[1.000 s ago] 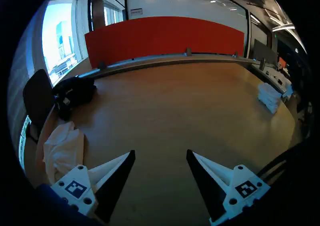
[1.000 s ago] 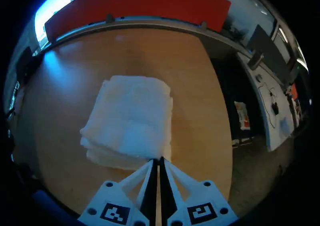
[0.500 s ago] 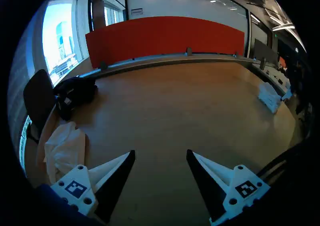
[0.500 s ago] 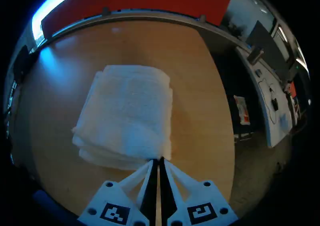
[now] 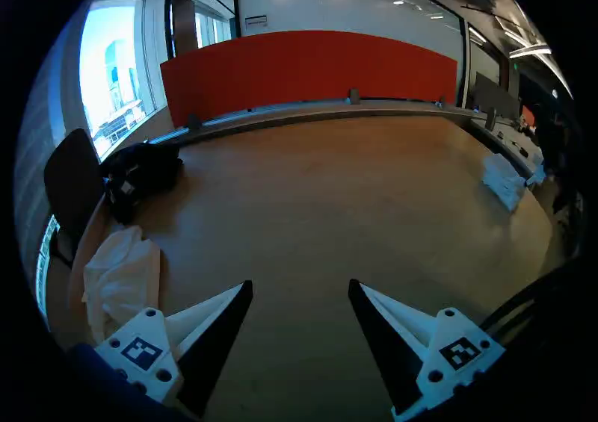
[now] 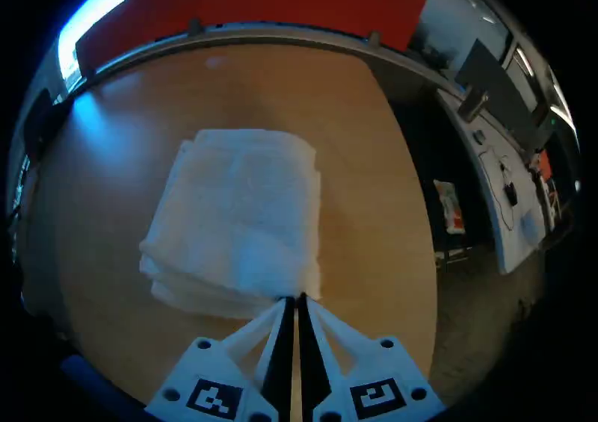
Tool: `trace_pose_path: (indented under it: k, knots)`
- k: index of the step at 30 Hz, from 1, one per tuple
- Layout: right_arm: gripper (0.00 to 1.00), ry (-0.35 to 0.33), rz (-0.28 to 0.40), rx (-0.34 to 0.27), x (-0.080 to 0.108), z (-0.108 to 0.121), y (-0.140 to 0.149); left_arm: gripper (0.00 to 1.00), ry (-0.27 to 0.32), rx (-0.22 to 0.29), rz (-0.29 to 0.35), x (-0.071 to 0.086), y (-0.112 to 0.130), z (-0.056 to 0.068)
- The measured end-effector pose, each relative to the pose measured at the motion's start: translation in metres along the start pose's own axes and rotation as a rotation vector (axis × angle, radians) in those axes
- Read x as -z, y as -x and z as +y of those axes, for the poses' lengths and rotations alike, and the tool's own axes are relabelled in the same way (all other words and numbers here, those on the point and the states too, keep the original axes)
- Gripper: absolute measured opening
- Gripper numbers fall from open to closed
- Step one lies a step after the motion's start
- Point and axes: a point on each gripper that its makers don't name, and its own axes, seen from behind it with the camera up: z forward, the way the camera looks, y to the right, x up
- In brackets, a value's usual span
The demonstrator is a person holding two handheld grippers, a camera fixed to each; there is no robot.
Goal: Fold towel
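A stack of folded white towel (image 6: 239, 213) lies on the wooden table (image 6: 359, 198) in the right gripper view. My right gripper (image 6: 297, 300) is shut, its fingertips pinching the stack's near corner. The same stack (image 5: 504, 181) appears far off at the table's right edge in the left gripper view. A crumpled white towel (image 5: 119, 280) lies at the left edge there. My left gripper (image 5: 299, 287) hovers over bare table (image 5: 314, 198), open, with nothing between its fingers.
A black bag (image 5: 140, 174) and a dark chair (image 5: 71, 183) sit at the far left. A red partition (image 5: 306, 67) runs along the table's far edge. Beyond the right edge are the floor and a desk with cables (image 6: 508, 198).
The folded stack has shifted a little on the table with the right gripper still at its corner. The left gripper has stayed still and open.
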Motion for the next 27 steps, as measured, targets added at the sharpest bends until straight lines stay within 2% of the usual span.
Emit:
trace_pose_path:
  k: [11,14,18,25,27]
  knots:
    - [0.07,0.017,0.041,0.005,0.013,0.001,-0.009,0.95,0.004,0.002,0.007,0.001,-0.001,0.0]
    - [0.11,0.024,0.041,0.013,0.015,0.002,-0.008,0.95,0.006,0.001,0.008,0.001,-0.001,0.0]
    - [0.25,0.033,0.04,0.024,0.018,0.003,-0.006,0.95,0.007,0.001,0.009,0.002,-0.001,0.0]
    - [0.62,0.053,0.037,0.034,0.021,0.006,-0.002,0.95,0.009,0.001,0.011,0.002,-0.002,0.001]
    - [0.64,0.059,0.037,0.037,0.022,0.007,-0.001,0.95,0.01,-0.001,0.012,0.002,-0.003,0.001]
